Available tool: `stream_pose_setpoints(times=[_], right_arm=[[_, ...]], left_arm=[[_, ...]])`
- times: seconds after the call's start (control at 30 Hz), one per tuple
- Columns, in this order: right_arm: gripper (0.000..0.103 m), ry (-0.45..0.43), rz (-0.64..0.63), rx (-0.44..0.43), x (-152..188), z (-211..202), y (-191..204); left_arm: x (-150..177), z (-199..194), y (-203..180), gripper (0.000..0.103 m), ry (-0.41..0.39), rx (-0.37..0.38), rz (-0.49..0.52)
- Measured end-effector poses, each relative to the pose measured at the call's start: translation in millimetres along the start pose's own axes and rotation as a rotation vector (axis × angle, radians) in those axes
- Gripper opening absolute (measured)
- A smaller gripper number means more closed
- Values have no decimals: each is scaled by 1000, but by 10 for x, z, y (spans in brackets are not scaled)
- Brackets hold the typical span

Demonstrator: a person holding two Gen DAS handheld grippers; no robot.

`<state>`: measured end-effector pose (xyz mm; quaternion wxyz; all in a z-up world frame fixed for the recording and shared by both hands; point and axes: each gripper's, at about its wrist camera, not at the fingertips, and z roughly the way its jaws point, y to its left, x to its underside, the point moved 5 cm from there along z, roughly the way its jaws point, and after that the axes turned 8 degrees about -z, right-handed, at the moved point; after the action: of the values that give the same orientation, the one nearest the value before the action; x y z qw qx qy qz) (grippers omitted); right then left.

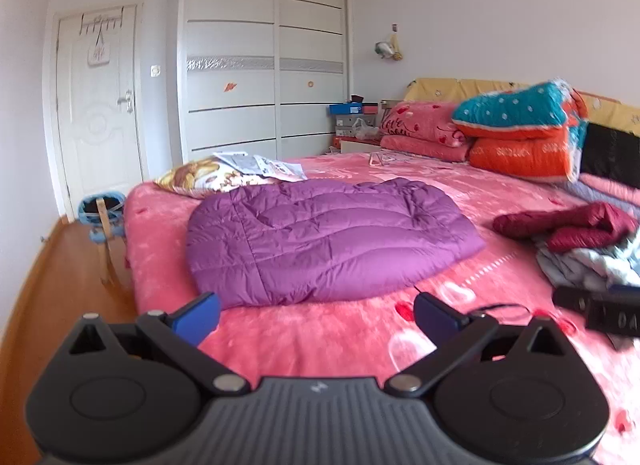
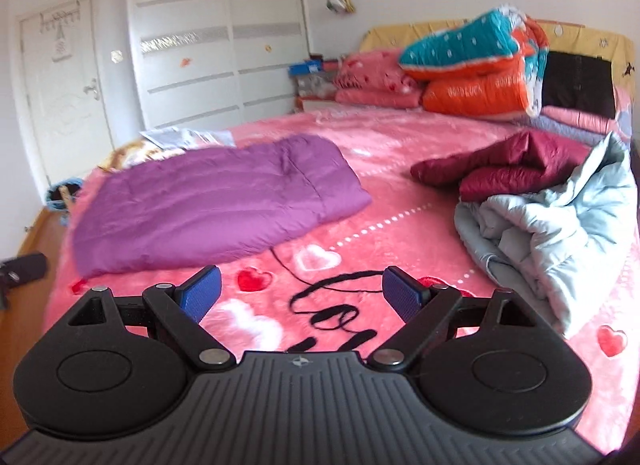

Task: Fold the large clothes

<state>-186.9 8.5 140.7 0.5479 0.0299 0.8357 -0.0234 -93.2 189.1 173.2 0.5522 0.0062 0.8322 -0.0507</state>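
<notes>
My left claw hangs over the near edge of the pink heart-printed plush bedspread, its blue pads spread wide with nothing between them. My right claw is the same: gaping wide, empty, held above the black lettering on the bedspread.

Just beyond both claws lies the purple quilted down coat, already doubled into a flat puffy slab, apart from my pads. Past the coat's far-left corner sit a yellow patterned pillow and some loose printed papers. To the coat's right, well apart from it, is a crumpled maroon puffer jacket, and nearer me beside that a heaped pale grey-blue padded coat. Behind the coat, at the headboard, is a stack of orange and teal folded quilts. A thin black cord trails across the bedspread from the coat's near edge toward my right claw.

I judge the purple coat is done or nearly so, with the two heaped garments unfolded.

What worries me: down fill is springy, so the purple fold may puff open if I brush it while reaching across. The cord could snag on a pad and drag something along. The grey-blue heap sits near the bed's right edge, and a careless one-layer pinch could slide it off or lift only a sleeve.
</notes>
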Motion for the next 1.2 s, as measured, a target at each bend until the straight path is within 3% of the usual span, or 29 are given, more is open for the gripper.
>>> stream_pose_setpoints(times=[0.27,0.43,0.77,1.2], right_arm=[[103,-130,-19,-11,-406,-731,58],[103,-176,-31,-20,-479,-1204,51],[103,-211,-36,-36,-509,-1643,40],[103,-220,-68,-37,-454,-1706,117]], left_arm=[[-96,-697,-39,102,-19,-16,-2],[-188,-1010,-3,102,-70,-63,-12],[-280,-1403,-6,102,-151,-125,-24],[-215,-1518,-62,102,-164,-141,-15]])
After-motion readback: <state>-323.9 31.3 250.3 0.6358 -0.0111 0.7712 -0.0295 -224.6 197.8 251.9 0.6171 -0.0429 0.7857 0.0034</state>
